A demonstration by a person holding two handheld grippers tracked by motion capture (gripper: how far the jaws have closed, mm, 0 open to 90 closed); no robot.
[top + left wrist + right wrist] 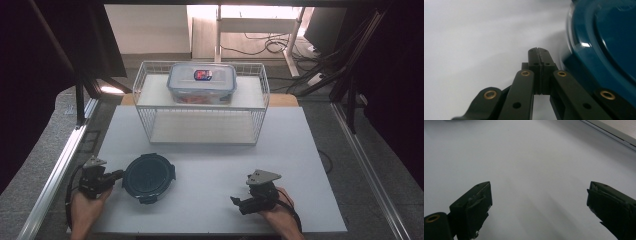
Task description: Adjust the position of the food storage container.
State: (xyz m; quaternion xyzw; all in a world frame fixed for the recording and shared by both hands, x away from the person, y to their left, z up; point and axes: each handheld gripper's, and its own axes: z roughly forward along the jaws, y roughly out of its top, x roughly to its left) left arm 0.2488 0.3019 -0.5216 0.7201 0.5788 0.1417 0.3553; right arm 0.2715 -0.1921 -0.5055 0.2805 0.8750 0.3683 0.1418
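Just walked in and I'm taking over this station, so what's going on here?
A person holds tongs in each hand over a white table. The left tongs, jaws shut on nothing, sit right beside a round dark teal lid lying flat. The right tongs are open over bare table. A clear lidded container rests on top of the white wire rack.

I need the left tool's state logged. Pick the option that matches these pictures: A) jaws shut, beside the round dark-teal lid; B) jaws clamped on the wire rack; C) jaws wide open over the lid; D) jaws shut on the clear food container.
A: in the left gripper view the left tool has its jaws pressed together with nothing between them, and the round dark-teal lid lies just beside it on the white table.
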